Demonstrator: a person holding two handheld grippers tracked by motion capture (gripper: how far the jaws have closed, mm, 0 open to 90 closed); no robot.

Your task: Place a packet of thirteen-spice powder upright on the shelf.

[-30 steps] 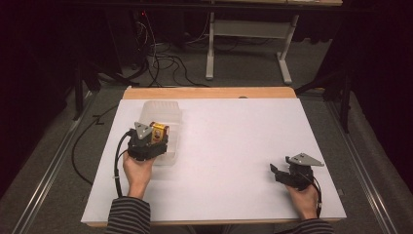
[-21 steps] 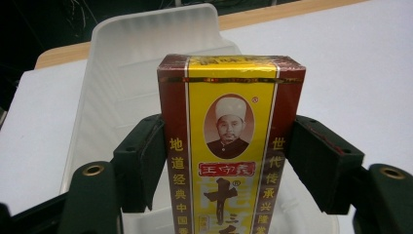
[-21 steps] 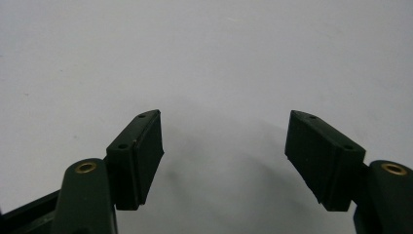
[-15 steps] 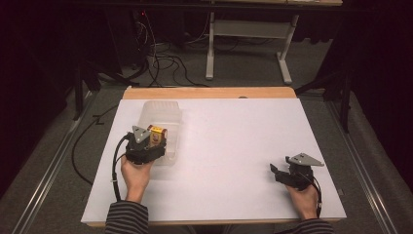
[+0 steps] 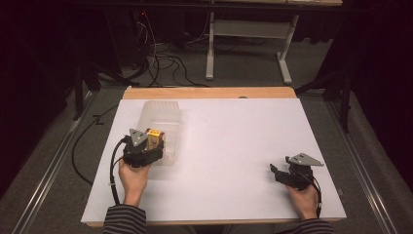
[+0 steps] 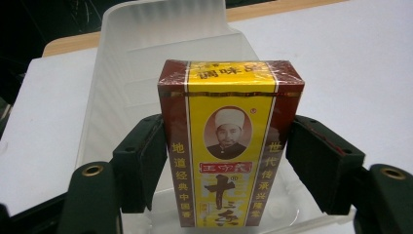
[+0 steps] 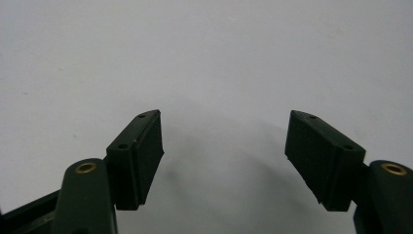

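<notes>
Holding the box (image 6: 229, 141) upright between my left gripper's (image 6: 229, 165) 2 pads (image 6: 143, 161), I have it over the near end of the clear tray (image 6: 122, 73). Both pads sit against its maroon sides, so I read that claw as clamped on the box, though the far pad's contact line is partly shadowed and I can't swear it is pressing hard. From the high view the box (image 5: 154, 138) shows just ahead of the left gripper (image 5: 146, 146), inside the tray's (image 5: 160, 114) outline at its near end; whether its bottom touches the tray floor I cannot tell.

I judge the step in hand to be the placing of the box in the tray. Next I would need to lower it until it rests on the floor, then spread the jaws and draw straight back so the pads don't tip it or drag the light tray along.

My right gripper (image 5: 285, 171) rests low on the white table (image 5: 234, 146), well apart from the tray, its jaws wide apart with nothing between them (image 7: 224, 151).
</notes>
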